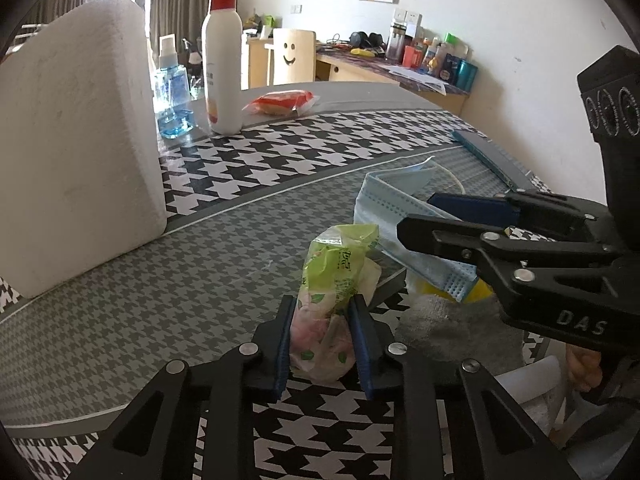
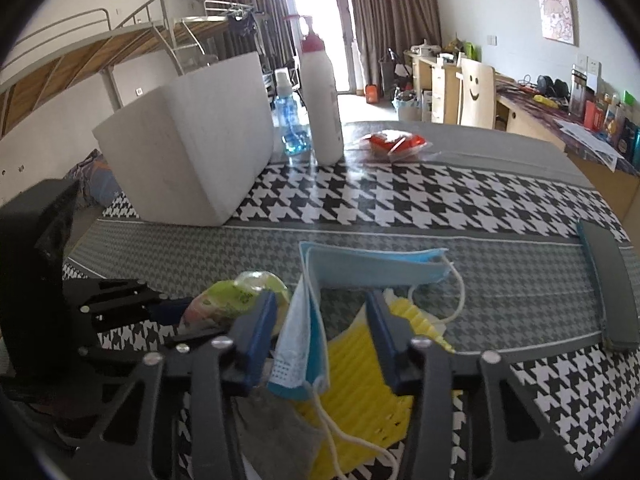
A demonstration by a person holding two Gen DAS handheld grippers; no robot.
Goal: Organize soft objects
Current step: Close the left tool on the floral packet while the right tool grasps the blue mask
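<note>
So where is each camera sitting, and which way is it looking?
Left wrist: on the left gripper, looking along its fingers, which are shut on the green packet; the right gripper shows too.
Right wrist: on the right gripper, open around the blue mask.
Both show the foam block and lotion bottle.

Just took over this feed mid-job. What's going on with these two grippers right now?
The left gripper is clamped on a green snack packet over the houndstooth table. The right gripper sits open around a blue face mask, above a yellow cloth and grey cloth.
</note>
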